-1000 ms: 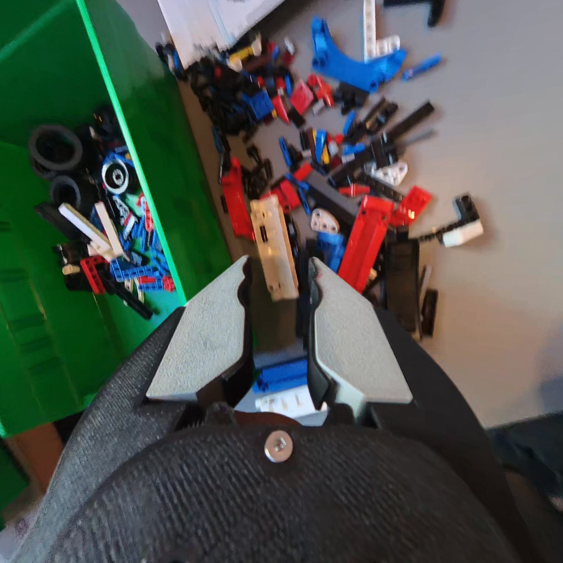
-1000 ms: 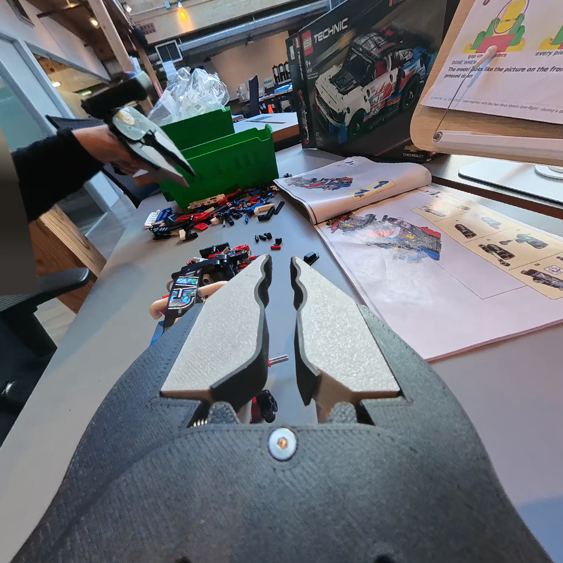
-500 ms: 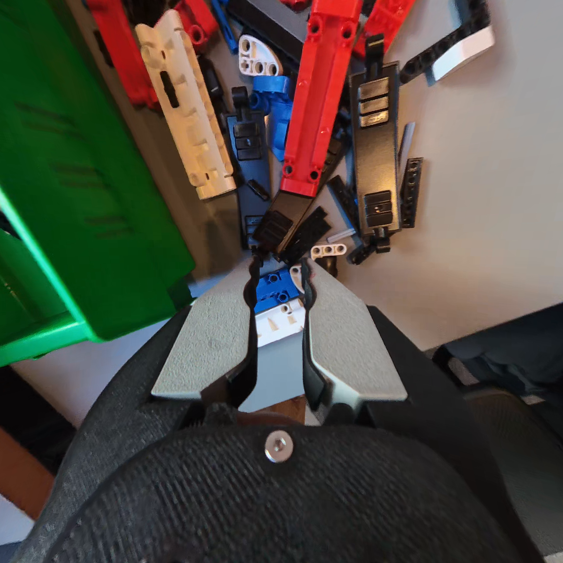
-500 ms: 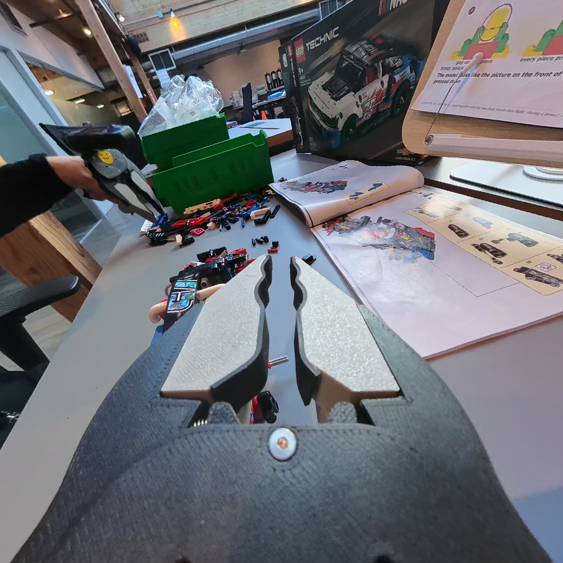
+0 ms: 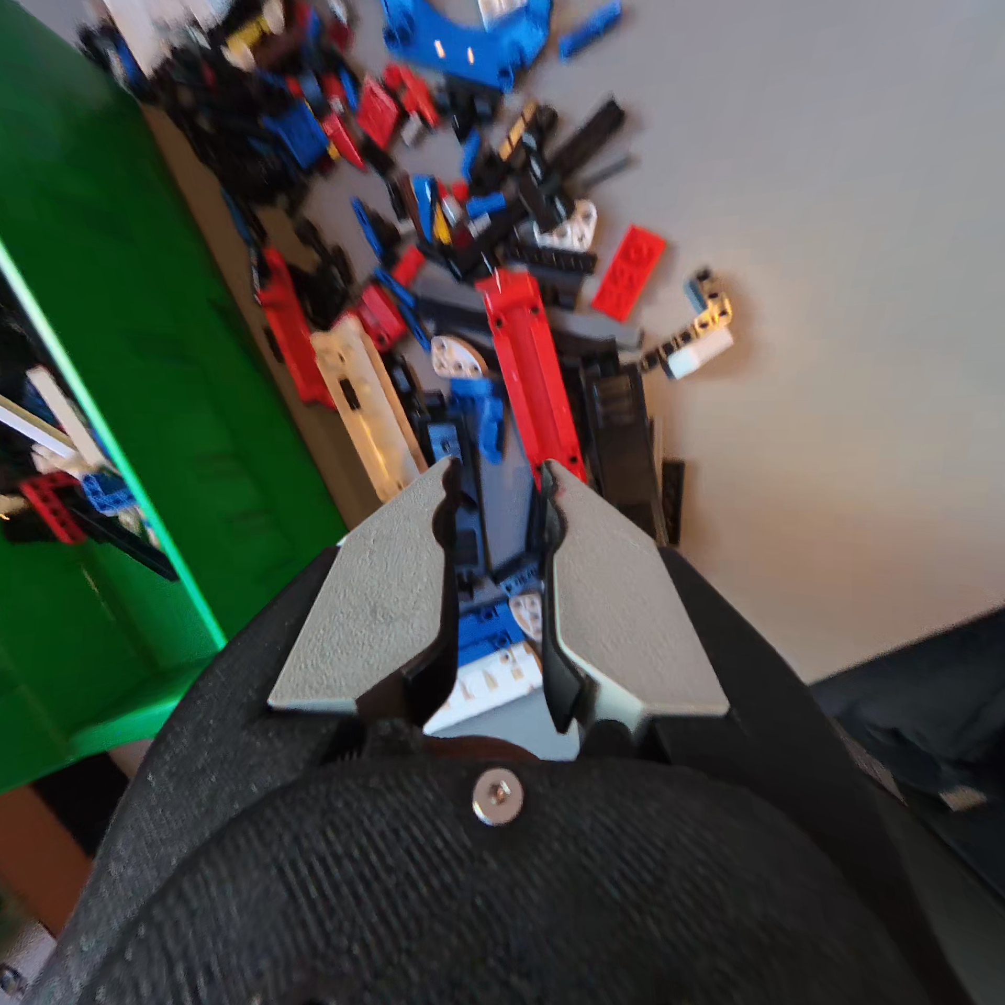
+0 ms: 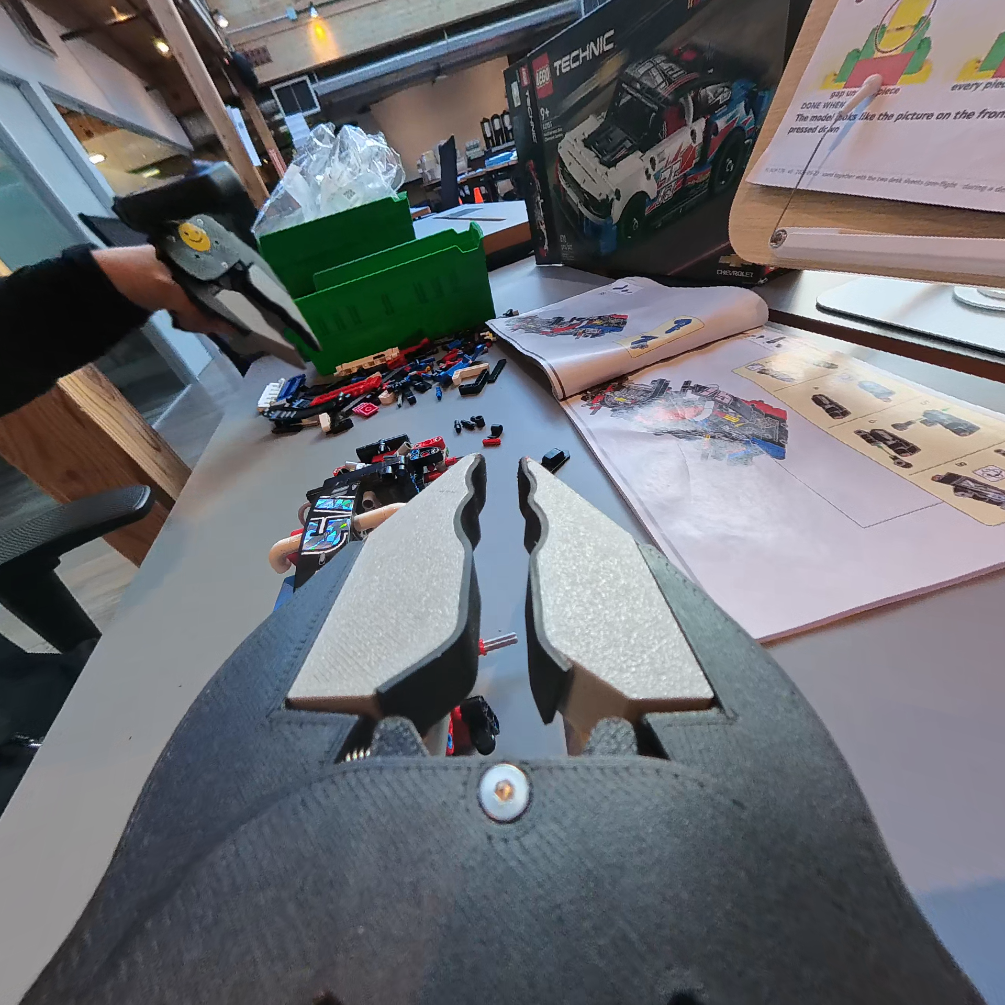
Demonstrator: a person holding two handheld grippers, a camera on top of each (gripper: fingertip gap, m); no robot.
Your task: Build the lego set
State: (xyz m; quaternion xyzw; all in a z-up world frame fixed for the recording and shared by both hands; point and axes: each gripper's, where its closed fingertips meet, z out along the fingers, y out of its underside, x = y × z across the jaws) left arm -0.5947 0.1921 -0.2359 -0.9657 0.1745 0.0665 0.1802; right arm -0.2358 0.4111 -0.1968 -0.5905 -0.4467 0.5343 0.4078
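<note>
Left wrist view: left gripper (image 5: 497,473) hung over loose lego pieces (image 5: 462,228), fingers (image 5: 380,593) apart w/ nothing btwn.
Pieces: on grey surface (image 5: 816,217), green bin (image 5: 125,326) at 9 o'clock.
Right gripper (image 6: 501,469): fingers parted, empty; partly built model (image 6: 375,484) at 10 o'clock; manual (image 6: 761,462) at 2 o'clock.

Grey surface (image 6: 163,625). Wooden post (image 6: 201,92) rising to ceiling, ceiling lamps (image 6: 312,11) lit. Glass partition (image 6: 32,217) left. Black office chair (image 6: 60,527) beside surface. More desks (image 6: 473,174) far behind.
</note>
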